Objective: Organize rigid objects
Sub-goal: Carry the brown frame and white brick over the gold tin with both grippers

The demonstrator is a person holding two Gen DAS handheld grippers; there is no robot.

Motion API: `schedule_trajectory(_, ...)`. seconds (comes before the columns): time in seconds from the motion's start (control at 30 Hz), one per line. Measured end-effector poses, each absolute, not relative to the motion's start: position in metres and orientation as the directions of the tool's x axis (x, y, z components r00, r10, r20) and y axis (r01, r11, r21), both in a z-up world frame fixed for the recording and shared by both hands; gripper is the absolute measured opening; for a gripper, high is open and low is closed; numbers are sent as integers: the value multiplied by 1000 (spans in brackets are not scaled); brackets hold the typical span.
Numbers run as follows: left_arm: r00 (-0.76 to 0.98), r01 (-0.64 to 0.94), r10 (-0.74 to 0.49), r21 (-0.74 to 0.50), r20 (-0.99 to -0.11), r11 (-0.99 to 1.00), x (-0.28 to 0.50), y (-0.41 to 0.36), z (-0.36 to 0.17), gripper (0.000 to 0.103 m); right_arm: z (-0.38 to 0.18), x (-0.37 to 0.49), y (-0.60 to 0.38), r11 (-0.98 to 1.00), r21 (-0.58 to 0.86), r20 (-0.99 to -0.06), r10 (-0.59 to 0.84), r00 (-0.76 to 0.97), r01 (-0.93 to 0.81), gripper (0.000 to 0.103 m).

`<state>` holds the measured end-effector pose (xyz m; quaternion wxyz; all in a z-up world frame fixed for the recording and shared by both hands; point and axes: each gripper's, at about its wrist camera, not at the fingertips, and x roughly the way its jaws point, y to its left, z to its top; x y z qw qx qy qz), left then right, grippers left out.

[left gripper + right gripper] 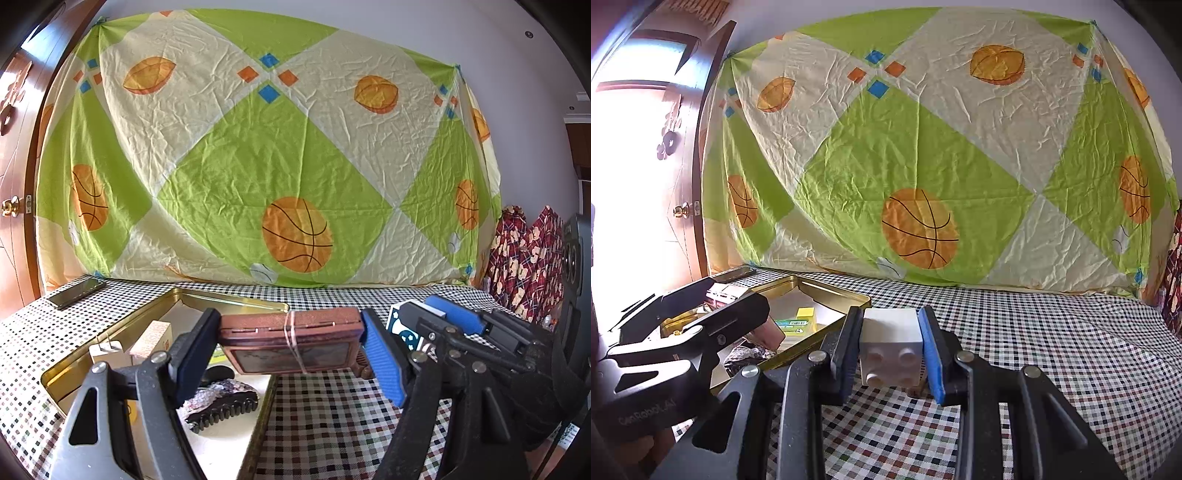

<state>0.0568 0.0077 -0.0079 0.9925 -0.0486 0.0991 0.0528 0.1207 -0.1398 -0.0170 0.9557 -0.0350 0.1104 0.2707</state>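
Brick (891, 345) (white) between hand-held gripper (892, 350) pads

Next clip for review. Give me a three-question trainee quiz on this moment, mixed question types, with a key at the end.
1. True or false: the left gripper is empty.
2. Multiple choice: what is between the fingers of the right gripper? A) a phone B) a white studded block C) a hair clip
3. Short answer: which container sits on the checked tablecloth to the left of both grippers?

Key:
1. False. It grips a reddish-brown case bound with a rubber band.
2. B, the white studded block.
3. The open gold tin, already holding small boxes and a dark hair clip.
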Motion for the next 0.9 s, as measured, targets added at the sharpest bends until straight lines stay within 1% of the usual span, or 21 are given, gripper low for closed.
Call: schedule_trajectory(0.9,980,-133,113,-121,-165,984,40,35,-5,77,-16,112,-115,826,-2,-221,550,805,-564,34)
